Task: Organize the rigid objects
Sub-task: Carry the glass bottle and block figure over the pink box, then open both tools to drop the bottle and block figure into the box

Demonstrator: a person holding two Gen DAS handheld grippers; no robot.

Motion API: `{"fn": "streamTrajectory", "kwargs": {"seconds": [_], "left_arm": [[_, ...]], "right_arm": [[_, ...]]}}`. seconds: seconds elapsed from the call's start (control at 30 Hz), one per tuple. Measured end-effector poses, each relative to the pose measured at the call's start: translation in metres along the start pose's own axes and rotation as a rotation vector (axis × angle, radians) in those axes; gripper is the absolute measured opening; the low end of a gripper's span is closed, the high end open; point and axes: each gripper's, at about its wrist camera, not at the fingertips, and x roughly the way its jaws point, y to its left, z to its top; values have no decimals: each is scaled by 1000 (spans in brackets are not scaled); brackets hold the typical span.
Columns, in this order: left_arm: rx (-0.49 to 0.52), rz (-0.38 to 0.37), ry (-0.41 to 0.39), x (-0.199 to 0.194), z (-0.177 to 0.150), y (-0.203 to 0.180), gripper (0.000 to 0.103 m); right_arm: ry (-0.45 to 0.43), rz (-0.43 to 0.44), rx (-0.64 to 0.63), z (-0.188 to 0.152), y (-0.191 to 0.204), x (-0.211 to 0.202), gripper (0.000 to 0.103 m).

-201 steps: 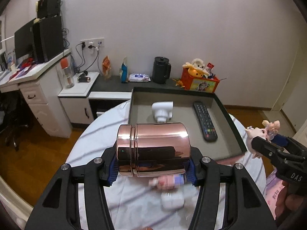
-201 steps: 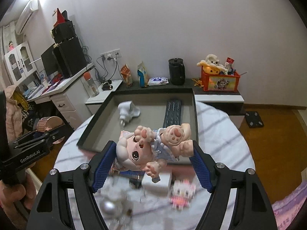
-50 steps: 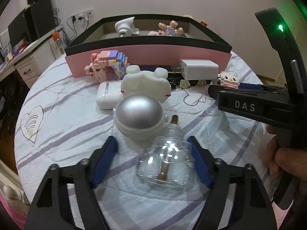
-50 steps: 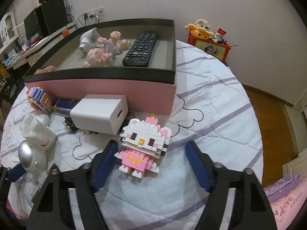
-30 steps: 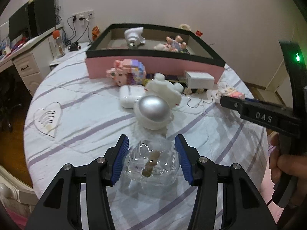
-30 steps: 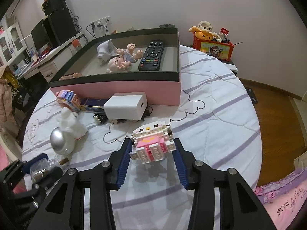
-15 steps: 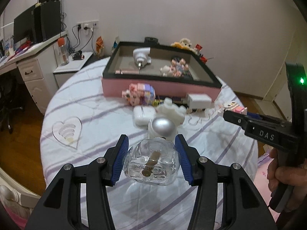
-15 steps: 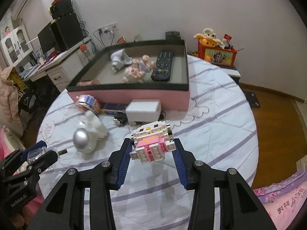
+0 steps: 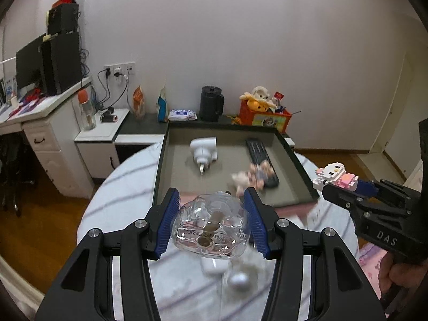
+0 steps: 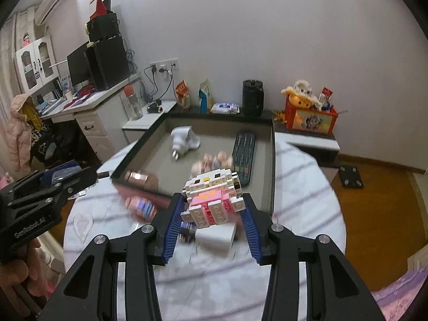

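Between my left gripper (image 9: 211, 223) jaws, clenched: clear glass bottle (image 9: 211, 230), lifted above the table (image 9: 128, 184), near side of the tray (image 9: 160, 165). My right gripper (image 10: 212, 214) jaws clenched on the pink brick cat figure (image 10: 214, 198), also airborne. Step: carrying both to the tray. Remote (image 9: 260, 157), doll (image 9: 251, 178) and adapter (image 9: 203, 152) are already inside. Next I judge: move forward over the near wall, lower into bare floor, then release.
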Motion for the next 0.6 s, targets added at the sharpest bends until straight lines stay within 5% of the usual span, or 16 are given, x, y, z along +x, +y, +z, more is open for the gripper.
{"fn": "streamTrajectory", "kwargs": {"seconds": [0.27,0.6], "left_arm": [[22,9,58,70,33,-6,51],[42,10,190,147,26,-17,51]], "right_arm": [[49,-11,1,34,-9,50,44],[164,-19,37,24,-31,106,44]]}}
